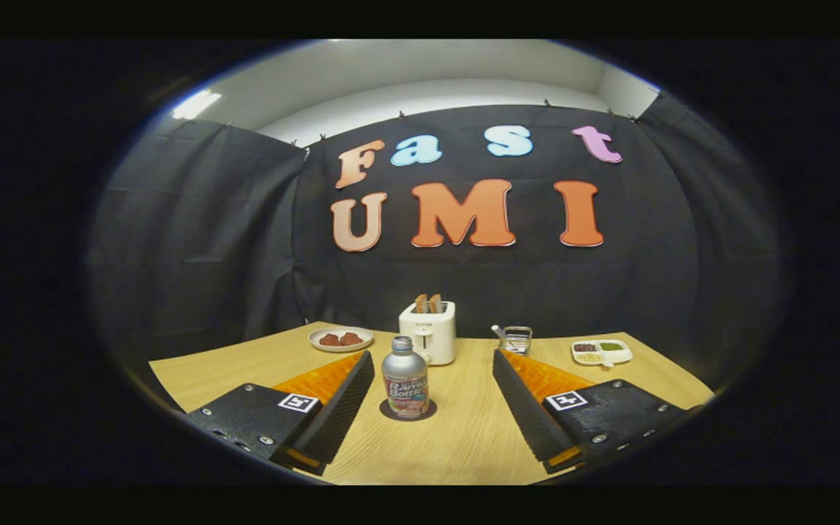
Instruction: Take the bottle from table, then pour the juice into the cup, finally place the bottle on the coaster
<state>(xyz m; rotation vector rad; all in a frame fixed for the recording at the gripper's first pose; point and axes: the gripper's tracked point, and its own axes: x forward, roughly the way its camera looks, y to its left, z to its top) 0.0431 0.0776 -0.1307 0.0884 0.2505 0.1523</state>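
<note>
Now | gripper [432,361] spread wide, empty | bottle [405,386] upright on coaster [386,413] | label unreadable

At the back of the wooden table [464,437] sits a white toaster [429,332] with toast sticking out, a round plate [340,339] of reddish-brown food off to one side, and a divided snack tray [601,352] on the other.

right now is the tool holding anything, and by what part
Nothing is held. The tool is open, its fingers spread either side of the bottle, which stands free on the coaster.
</note>
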